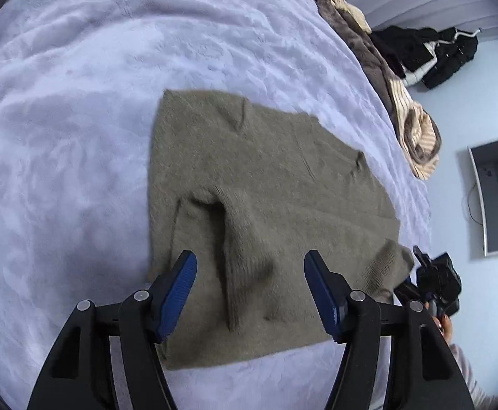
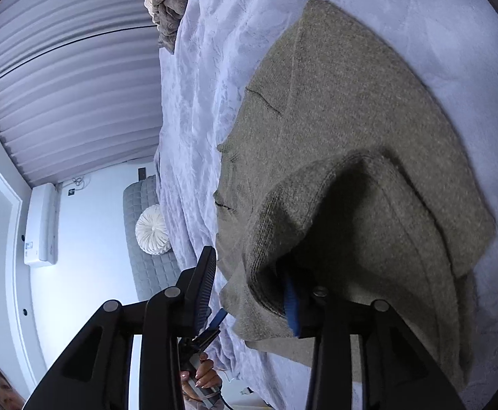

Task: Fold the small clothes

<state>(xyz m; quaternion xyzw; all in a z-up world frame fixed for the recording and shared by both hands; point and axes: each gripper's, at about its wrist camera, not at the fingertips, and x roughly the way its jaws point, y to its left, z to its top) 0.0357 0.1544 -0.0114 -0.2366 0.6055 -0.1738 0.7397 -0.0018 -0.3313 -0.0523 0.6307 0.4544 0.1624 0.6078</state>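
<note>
Sweater (image 1: 266,184): olive-green knit, lying flat on the bed (image 1: 78,102), partly folded; one sleeve laid back across the body, with a raised fold running up the middle.
Left gripper (image 1: 250,294): angled steeply down over the near edge of the sweater; jaws wide, blue pads clear of the cloth, nothing between them but the knit lying below.
Right gripper (image 2: 249,287): pointing along the bed at a shallow downward tilt, at the sweater's edge near the bed's side; jaws partly apart. One finger stands bare to the side; the other is under a draped fold of the sweater, its blue pad (image 2: 291,307) showing beneath the ribbed hem. No clamp on the cloth visible.
Hand (image 2: 203,374): seen in the right wrist view below the gripper, fingers wrapped round the left gripper's handle.
Bed cover: pale lilac plush, wrinkled.
Clothes pile (image 1: 402,102): brown and cream striped, at the bed's far edge.
</note>
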